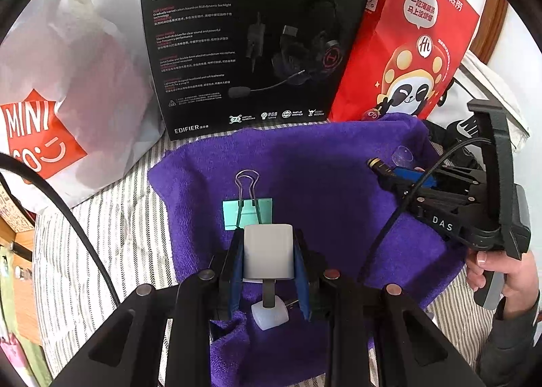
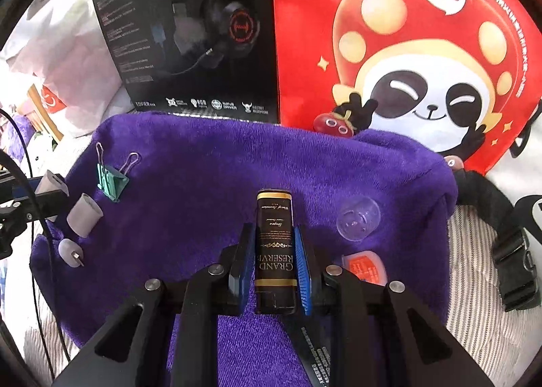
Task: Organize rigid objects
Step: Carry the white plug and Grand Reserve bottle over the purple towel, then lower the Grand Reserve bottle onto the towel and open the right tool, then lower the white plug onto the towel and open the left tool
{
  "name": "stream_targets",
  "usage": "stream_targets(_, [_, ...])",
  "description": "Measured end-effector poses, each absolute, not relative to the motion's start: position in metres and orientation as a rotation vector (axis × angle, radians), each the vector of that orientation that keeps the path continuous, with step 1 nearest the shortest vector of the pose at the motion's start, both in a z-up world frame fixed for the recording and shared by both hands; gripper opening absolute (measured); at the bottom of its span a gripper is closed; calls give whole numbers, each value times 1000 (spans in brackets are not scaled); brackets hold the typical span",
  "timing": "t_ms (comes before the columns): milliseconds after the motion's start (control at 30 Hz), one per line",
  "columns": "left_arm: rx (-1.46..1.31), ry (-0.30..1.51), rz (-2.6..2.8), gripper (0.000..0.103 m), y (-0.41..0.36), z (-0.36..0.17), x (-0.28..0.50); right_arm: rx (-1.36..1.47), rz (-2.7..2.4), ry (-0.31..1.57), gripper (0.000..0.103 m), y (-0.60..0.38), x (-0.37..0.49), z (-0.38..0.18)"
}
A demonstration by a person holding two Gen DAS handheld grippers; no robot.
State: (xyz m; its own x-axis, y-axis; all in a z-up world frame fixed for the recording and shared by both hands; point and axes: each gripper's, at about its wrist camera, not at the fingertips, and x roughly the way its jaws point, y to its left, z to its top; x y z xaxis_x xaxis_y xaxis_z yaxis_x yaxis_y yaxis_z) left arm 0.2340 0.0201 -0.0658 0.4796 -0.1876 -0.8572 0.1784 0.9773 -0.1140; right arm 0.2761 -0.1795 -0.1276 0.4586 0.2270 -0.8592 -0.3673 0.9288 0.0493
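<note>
Everything centres on the purple towel (image 2: 210, 163) spread over the striped bedding. The left gripper (image 1: 269, 256) has its blue pads clamped on a small white block (image 1: 268, 251), held just above the towel's near-left part. Just beyond that block a green binder clip (image 1: 247, 212) lies on the towel, and just below it sits a white plug (image 1: 270, 314) with metal prongs.

The right gripper (image 2: 274, 265) is closed on a slim black tin (image 2: 274, 251) with gold lettering, held lengthwise over the towel's middle. To the right of the tin a clear dome (image 2: 358, 219) rests on the towel, and an orange-lidded case (image 2: 364, 266) lies near the towel's right edge.

The sorting looks to me only partly done. Both grippers carry a piece not yet set down, and the things on the towel lie in two loose groups, left and right, with no tidy row. Placing both held pieces and squaring up the rest seems left to do.
</note>
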Motion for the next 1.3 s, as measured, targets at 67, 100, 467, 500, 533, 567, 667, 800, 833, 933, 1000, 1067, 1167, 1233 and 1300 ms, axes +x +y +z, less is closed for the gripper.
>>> stream_targets(67, [-11, 1046, -224, 25, 21, -66, 234, -151, 369, 1040, 23, -179, 278, -129])
stream_targets(100, [-13, 1045, -223, 25, 21, -66, 235, -151, 370, 1042, 23, -178, 278, -129])
stream_targets(467, [-21, 1058, -212, 25, 26, -69, 236, -149, 381, 1063, 24, -178, 281, -134])
stream_targets(500, [-21, 1058, -210, 25, 26, -69, 236, -146, 386, 1066, 26, -179, 281, -134])
stream_targets(533, [-21, 1059, -207, 25, 26, -70, 236, -143, 392, 1069, 27, -180, 281, -134])
stream_targets(567, [-20, 1061, -204, 25, 26, -71, 237, -137, 402, 1077, 30, -181, 281, -134])
stream_targets(667, [-22, 1063, -196, 25, 26, -73, 238, -140, 406, 1089, 34, -183, 280, -130])
stream_targets(800, [-6, 1061, -215, 25, 16, -75, 238, -133, 415, 1062, 40, -190, 274, -112])
stream_targets(833, [-1, 1061, -219, 25, 13, -76, 239, -133, 413, 1053, 41, -193, 273, -107])
stream_targets(933, [24, 1063, -234, 25, 1, -80, 239, -136, 404, 1015, 45, -203, 268, -92])
stream_targets(1000, [35, 1053, -244, 25, -5, -81, 238, -136, 392, 999, 48, -212, 267, -85])
stream_targets(1067, [36, 1046, -257, 25, -11, -81, 237, -125, 369, 992, 48, -222, 269, -80])
stream_targets(1167, [57, 1046, -261, 25, -20, -83, 237, -86, 341, 993, 48, -239, 272, -75])
stream_targets(1233, [66, 1045, -267, 25, -25, -83, 236, -65, 334, 989, 48, -248, 272, -73])
stream_targets(1300, [67, 1043, -273, 25, -29, -84, 236, -57, 329, 987, 48, -253, 273, -71])
